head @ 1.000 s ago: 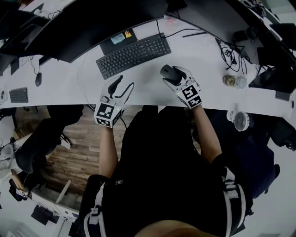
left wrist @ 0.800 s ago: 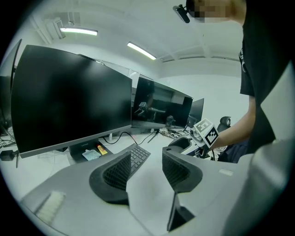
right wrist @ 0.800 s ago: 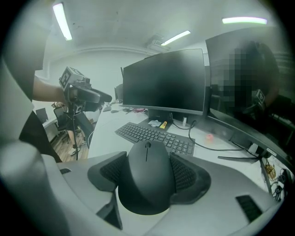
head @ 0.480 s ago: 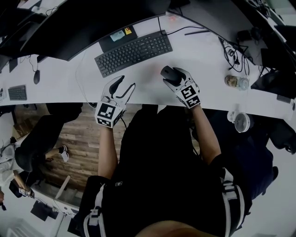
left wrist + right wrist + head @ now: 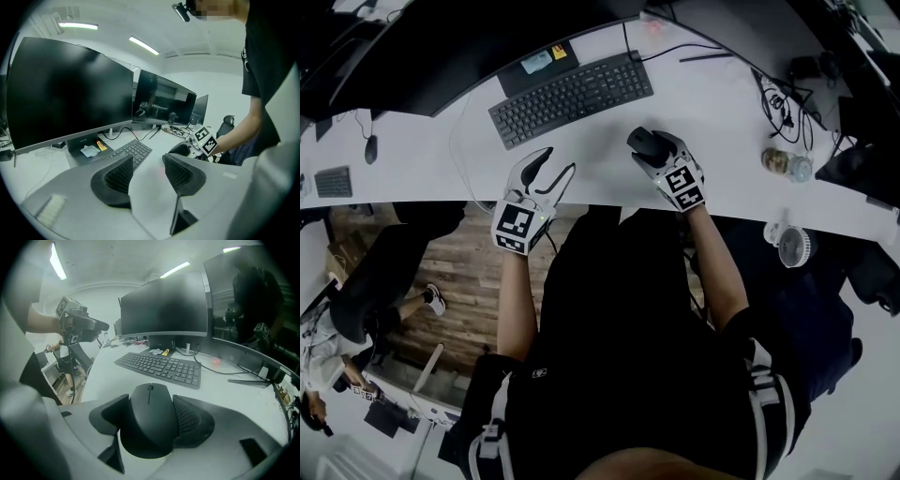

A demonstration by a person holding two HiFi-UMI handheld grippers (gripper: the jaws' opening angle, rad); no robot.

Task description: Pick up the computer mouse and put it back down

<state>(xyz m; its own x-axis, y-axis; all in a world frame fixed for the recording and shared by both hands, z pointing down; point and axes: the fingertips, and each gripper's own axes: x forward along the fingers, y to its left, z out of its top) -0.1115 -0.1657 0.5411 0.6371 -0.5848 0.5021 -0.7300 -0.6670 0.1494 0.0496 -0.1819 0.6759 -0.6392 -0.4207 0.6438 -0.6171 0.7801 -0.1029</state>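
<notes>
Left claw hovers with jaws apart, empty — right claw clamps the mouse, both forearms reaching forward.

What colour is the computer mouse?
The computer mouse is black, clearest in the right gripper view.

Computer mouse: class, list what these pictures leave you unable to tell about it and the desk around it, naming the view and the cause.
- Whether the computer mouse touches the desk: its own body hides its underside in the right gripper view, and the right gripper covers it in the head view.
- Print on the yellow label: too small in every view.
- What the clear container holds: too small and dim in the head view.
</notes>
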